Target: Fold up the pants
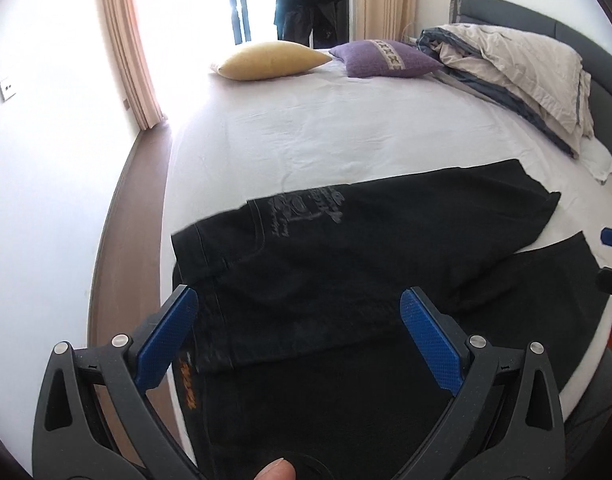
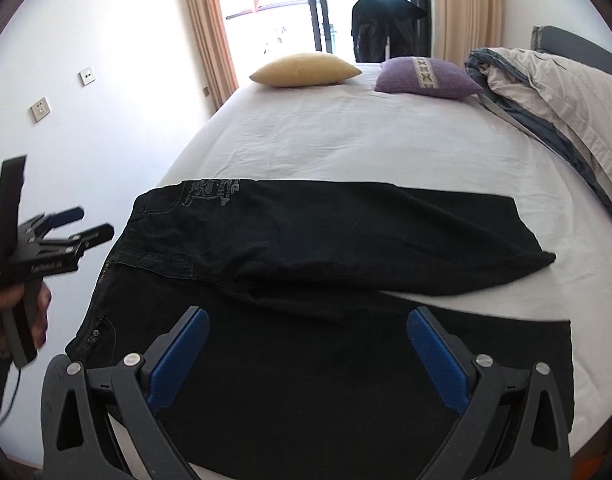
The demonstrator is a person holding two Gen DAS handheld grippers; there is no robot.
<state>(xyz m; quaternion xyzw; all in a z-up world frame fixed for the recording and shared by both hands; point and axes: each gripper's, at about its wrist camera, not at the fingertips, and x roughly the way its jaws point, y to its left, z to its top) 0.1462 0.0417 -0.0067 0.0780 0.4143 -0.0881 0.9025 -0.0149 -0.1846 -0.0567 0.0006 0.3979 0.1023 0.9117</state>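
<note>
Black pants [image 2: 306, 248] lie on the white bed [image 2: 346, 140], waistband at the left, legs running right. The far leg is folded partly over the near leg, leaving a white gap at the right between the hems. A grey print [image 2: 212, 192] marks the far hip. My right gripper [image 2: 308, 320] is open and empty above the near leg. My left gripper [image 1: 298, 300] is open and empty above the waistband end of the pants [image 1: 346, 240]. It also shows in the right wrist view [image 2: 86, 226], off the bed's left edge, apart from the pants.
A yellow pillow [image 2: 306, 69] and a purple pillow [image 2: 426, 78] lie at the far end. A crumpled duvet [image 2: 554, 104] is piled at the right by the grey headboard [image 1: 546, 24]. The left bed edge drops to a wooden floor [image 1: 126, 220] beside a white wall.
</note>
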